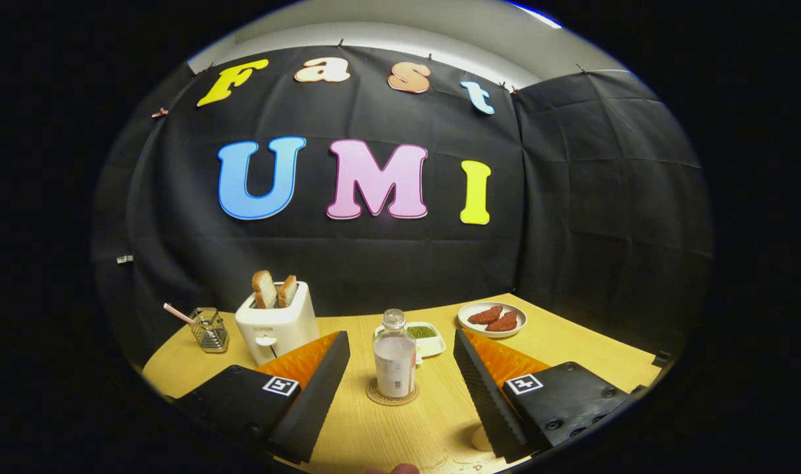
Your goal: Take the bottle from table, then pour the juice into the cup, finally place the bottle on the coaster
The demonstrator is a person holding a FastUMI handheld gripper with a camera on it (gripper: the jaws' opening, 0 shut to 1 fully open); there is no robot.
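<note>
the bottle (pixel 395 359) stands upright on the coaster (pixel 391 395), out on the table (pixel 387 434) just ahead of the tongs (pixel 400 385) and lined up with the gap between them. the tongs are spread wide, both fingers well clear of the bottle, gripping nothing.

judging by that, this looks like the tail end of the job: the bottle sits where the task wants it last. the bottle seems only partly full, though i can't read the level for sure, and a pale round thing (pixel 482 438) peeking from under the right finger might be the cup; too little of it shows to say, or to see any juice in it. so the pour can't be confirmed from here. if it is done, all that's left is drawing the tongs away.

behind the bottle is a small dish (pixel 424 336) of something green, a toaster (pixel 276 324) with two slices to the left, a wire basket (pixel 209 329) further left, and a plate (pixel 492 319) with reddish pieces to the right.
</note>
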